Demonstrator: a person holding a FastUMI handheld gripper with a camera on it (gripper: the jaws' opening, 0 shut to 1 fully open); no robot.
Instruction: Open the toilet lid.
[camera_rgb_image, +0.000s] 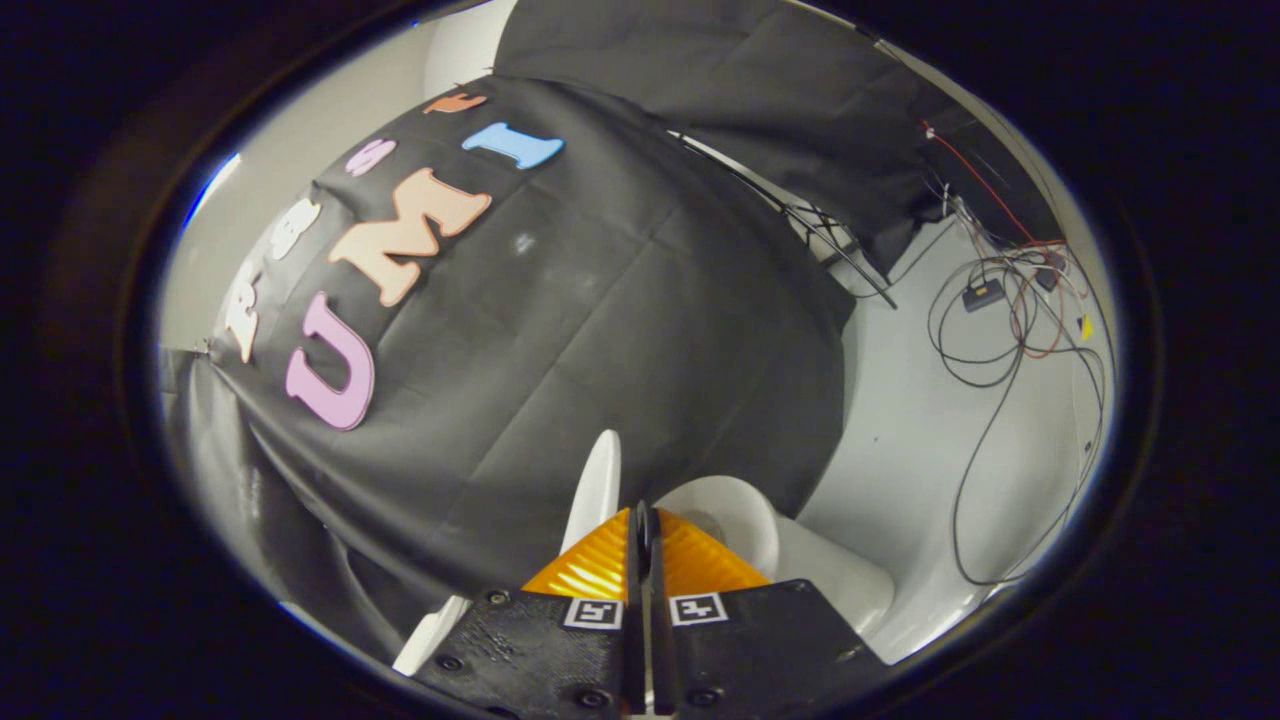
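Note:
The white toilet lid (596, 488) stands raised and is seen edge-on. It runs from just left of my fingertips down behind the left finger. The white toilet seat and bowl (745, 525) lie just beyond and to the right of the fingers. My gripper (643, 522) is shut, its two fingers pressed together with only a thin dark line between them. I see nothing held between them. The lid's edge is beside the left finger; I cannot tell whether they touch.
The black booth cloth (600, 320) hangs close behind the toilet. To the right is light floor (900, 430) with loose cables (1010, 330) and a small dark box (983, 294). Thin stand legs (835, 255) reach down by the cloth's edge.

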